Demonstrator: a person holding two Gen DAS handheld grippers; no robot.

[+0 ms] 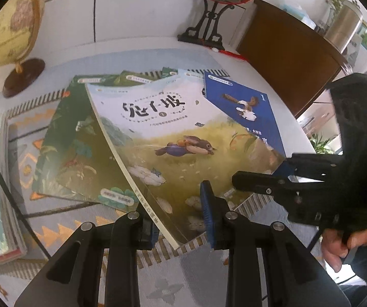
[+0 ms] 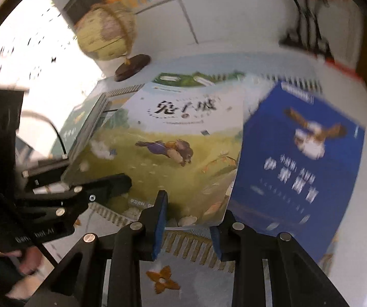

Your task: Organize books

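A globe on a dark wooden base stood at the tabletop's rear; an ornate black stand stood near a brown panel.

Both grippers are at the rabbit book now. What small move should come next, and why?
Probably lift the rabbit book a little with the left gripper: its fingers straddle the raised near corner, while the right gripper is open and the book overlaps the blue book.

Both wrist cameras look down and forward at close range. The left view faces the rabbit book from its lower-left corner, the right view from its lower edge. Both share it, the blue book and the globe at ten o'clock.
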